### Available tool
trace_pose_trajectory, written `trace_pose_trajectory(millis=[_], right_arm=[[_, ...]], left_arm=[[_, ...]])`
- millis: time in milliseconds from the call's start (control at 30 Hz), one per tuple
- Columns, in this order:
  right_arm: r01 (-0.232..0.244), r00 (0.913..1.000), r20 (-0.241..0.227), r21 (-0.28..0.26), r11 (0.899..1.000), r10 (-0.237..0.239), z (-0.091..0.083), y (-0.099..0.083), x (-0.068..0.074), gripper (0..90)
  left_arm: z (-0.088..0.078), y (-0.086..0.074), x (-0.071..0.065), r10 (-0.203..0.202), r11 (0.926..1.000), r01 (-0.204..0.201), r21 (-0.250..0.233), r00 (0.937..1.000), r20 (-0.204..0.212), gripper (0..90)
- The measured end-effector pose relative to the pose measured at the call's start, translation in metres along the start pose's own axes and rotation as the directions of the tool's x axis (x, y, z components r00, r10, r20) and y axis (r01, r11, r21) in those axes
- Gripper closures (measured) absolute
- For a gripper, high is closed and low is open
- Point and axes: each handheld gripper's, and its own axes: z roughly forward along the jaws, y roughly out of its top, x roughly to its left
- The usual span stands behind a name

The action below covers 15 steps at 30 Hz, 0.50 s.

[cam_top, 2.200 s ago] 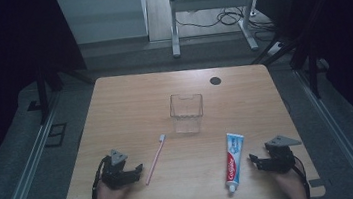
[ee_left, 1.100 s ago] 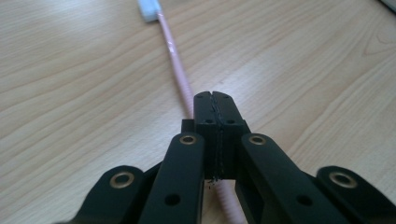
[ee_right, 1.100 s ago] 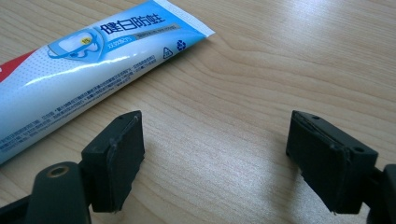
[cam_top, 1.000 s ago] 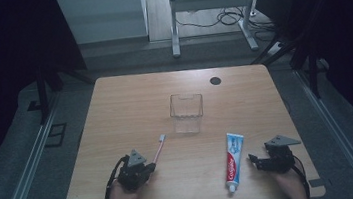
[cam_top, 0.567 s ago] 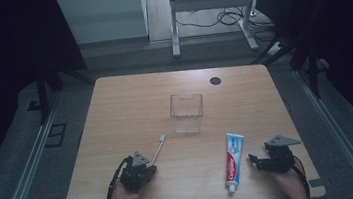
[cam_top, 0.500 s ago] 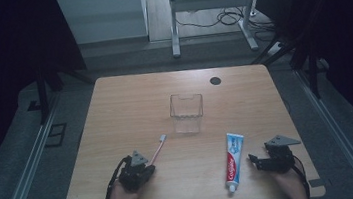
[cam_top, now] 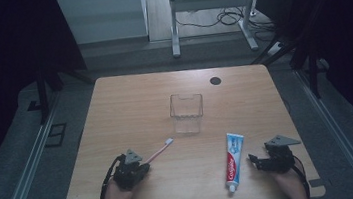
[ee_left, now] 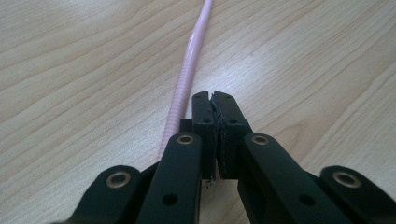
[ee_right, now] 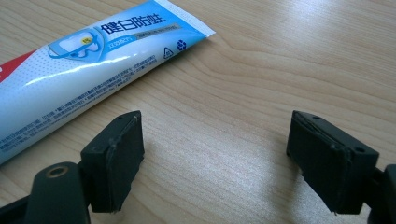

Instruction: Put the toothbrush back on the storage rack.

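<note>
Your left tool [ee_left: 214, 100] is clenched beside the toothbrush [ee_left: 184, 88], not on it; your right tool [ee_right: 217, 154] gapes near the toothpaste [ee_right: 79, 70]. Both lie on the counter [cam_top: 130, 105], nothing lifted yet.

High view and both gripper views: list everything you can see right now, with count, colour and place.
toothbrush: one, pink handle with a white head, front left of the table, lying slantwise; in the left gripper view its handle runs beside the closed jaws, not between them.
toothpaste tube: one, blue and white with red near the cap, front right, lying flat, cap toward the person.
clear box: one, see-through, mid-table, upright and looking empty.
black disc: one, dark, far right part of the tabletop.
table: one, light wood.
metal frame legs: grey, on the floor beyond the table, with cables.
left gripper: black, jaws shut, at the toothbrush's near end.
right gripper: black, jaws open, beside the toothpaste tube, nothing between them.
</note>
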Motion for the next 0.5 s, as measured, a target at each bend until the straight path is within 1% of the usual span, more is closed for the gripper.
trace_pose_trajectory(millis=[100,267,333,433,467,500], right_arm=[[0.000,1.0000,0.000,0.000,1.000,0.000,0.000,0.000,0.000,18.8],[0.001,1.0000,0.000,0.000,1.000,-0.001,0.000,0.000,0.000,18.8],[0.002,1.0000,0.000,0.000,1.000,-0.002,0.000,0.000,0.000,18.8],[0.002,1.0000,0.000,0.000,1.000,-0.002,0.000,0.000,0.000,18.8],[0.002,1.0000,0.001,0.000,1.000,-0.002,0.000,0.000,0.000,18.8],[0.002,1.0000,0.001,0.000,1.000,-0.002,0.000,0.000,0.000,18.8]], left_arm=[[-0.004,0.003,0.000,0.012,0.9999,-0.011,-0.013,0.9998,0.014,86.1],[-0.009,0.007,0.005,0.014,0.9999,-0.014,-0.008,0.9998,0.014,82.8],[-0.010,0.009,0.007,0.010,0.9999,-0.010,-0.003,0.9998,0.020,81.3],[-0.012,0.014,0.009,0.014,0.9999,-0.014,0.004,0.9997,0.021,79.4],[-0.012,0.016,0.010,0.018,0.9997,-0.019,0.014,0.9996,0.021,77.4],[-0.011,0.018,0.010,0.023,0.9994,-0.024,0.024,0.9996,0.018,77.4]])
